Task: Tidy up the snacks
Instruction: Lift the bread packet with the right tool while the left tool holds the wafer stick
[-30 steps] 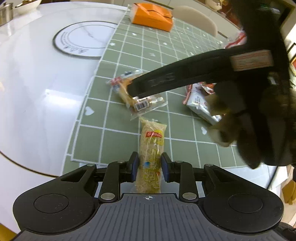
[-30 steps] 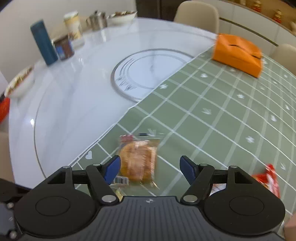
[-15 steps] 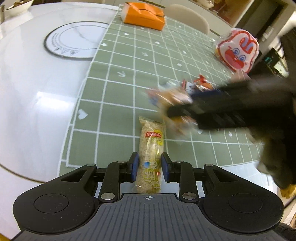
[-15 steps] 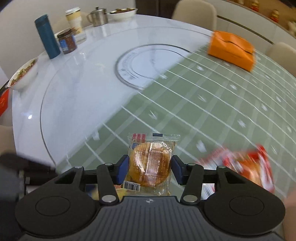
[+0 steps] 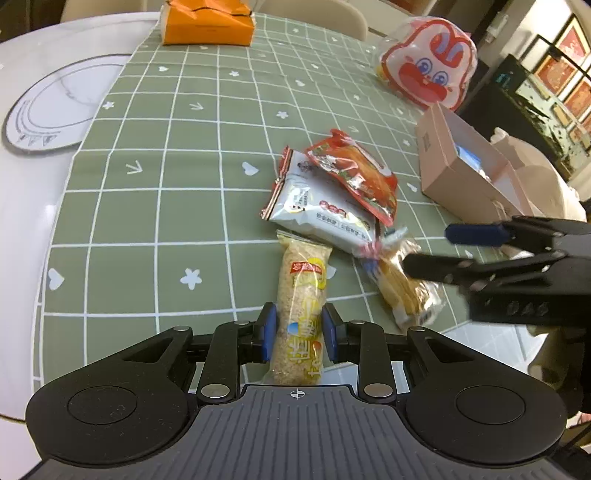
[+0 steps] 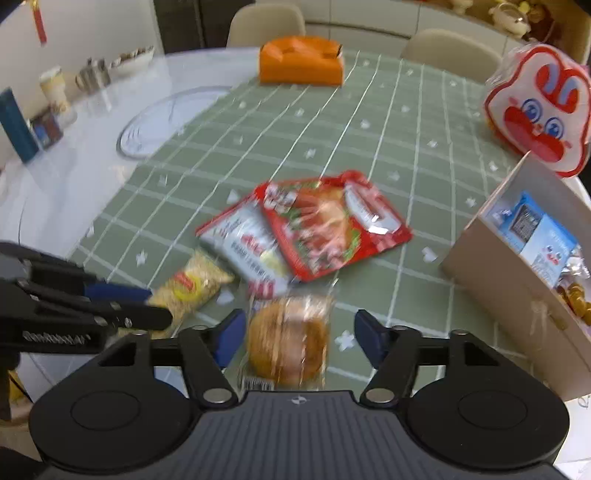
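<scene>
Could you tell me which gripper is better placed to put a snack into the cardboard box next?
Probably left: the left gripper is clamped on the rice bar, while the right gripper is open.

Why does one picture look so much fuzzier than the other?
Right wrist view: motion blur smears the red snack packet and the green cloth's grid lines. Left wrist view: mostly sharp; only the right gripper is blurred. Both bend straight lines, fisheye-style.

Orange tissue box (image 5: pixel 208 23) — green checked tablecloth (image 5: pixel 184 155)

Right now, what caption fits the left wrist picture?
Left tongs pinch a yellow snack bar beside piled snack packets.
</scene>
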The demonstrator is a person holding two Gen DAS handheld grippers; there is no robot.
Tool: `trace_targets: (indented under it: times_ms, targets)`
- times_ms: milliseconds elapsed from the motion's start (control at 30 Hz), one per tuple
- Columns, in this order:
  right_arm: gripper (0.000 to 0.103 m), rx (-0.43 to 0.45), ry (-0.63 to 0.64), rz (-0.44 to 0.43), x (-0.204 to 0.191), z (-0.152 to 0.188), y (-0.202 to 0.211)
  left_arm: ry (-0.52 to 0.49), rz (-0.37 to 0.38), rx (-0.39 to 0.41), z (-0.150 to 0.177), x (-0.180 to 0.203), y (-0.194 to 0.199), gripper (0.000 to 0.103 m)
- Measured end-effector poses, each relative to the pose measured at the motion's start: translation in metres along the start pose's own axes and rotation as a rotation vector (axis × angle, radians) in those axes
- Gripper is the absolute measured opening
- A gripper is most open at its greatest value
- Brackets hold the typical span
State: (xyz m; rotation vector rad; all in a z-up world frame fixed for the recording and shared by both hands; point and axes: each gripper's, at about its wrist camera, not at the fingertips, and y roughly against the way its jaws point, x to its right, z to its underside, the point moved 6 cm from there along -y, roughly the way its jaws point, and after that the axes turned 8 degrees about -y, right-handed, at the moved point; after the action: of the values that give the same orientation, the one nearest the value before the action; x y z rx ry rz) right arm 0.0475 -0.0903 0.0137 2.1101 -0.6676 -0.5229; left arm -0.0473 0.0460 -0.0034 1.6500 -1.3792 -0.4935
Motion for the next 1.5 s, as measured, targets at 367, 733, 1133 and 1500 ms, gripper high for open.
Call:
trace_targets:
  times_ms: [367, 733, 1133, 1500]
  targets:
    - [0.072, -0.128, 0.007, -0.109, -0.003, -0.001, -0.031, 0.067, -0.006, -0.024, 0.009, -0.007, 0.003, 0.033]
    - [0.054, -0.093, -0.051, -0.068, 0.005, 0.034, -0.016, -0.026, 0.028, -0.056, 0.005, 0.015, -0.009, 0.033]
    - [0.054, -0.052, -0.231, 0.126, 0.031, 0.077, 0.015, -0.228, 0.154, -0.116, 0.011, 0.057, -0.017, 0.032]
    - [0.053, -0.002, -0.309, 0.205, 0.039, 0.094, 0.029, -0.418, 0.200, -0.149, 0.022, 0.090, -0.020, 0.032]
